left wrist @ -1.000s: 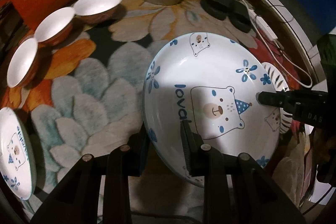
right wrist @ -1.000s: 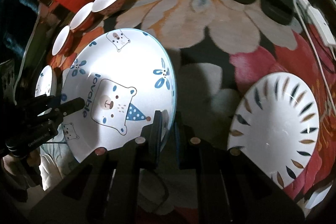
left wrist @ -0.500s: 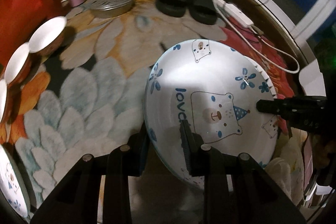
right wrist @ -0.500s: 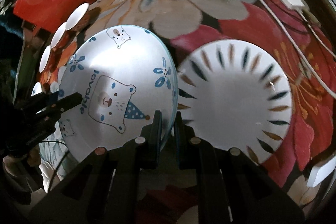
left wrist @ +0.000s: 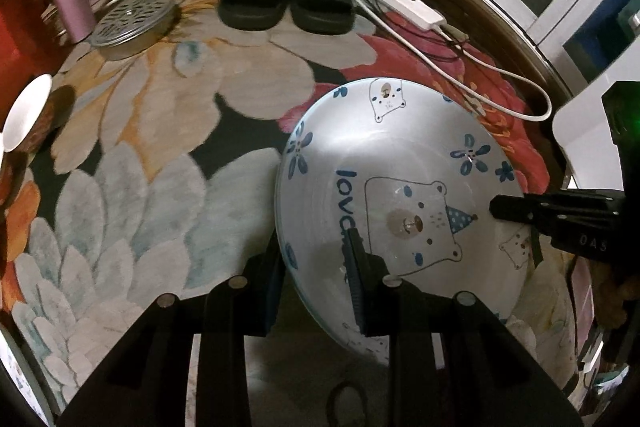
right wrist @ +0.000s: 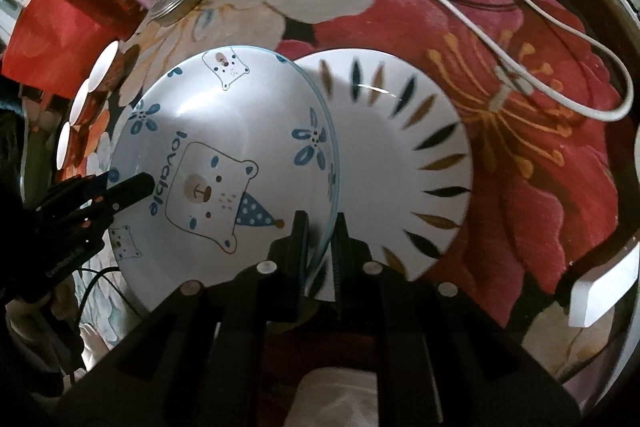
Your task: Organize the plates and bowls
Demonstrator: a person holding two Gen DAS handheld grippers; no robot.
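In my right wrist view, three small bowls [right wrist: 86, 115] line the left edge, all white inside and holding nothing I can see. My left gripper [right wrist: 132, 187] reaches in from the left and pinches the rim of the bear plate [right wrist: 224, 163], which fills the centre-left of the frame, tilted, its printed face turned toward me and nothing on it. My right gripper [right wrist: 320, 231] pinches the opposite rim at lower centre. To the right lies the leaf-patterned plate [right wrist: 400, 163], flat on the floral rug [right wrist: 540, 167], partly hidden behind the bear plate's edge.
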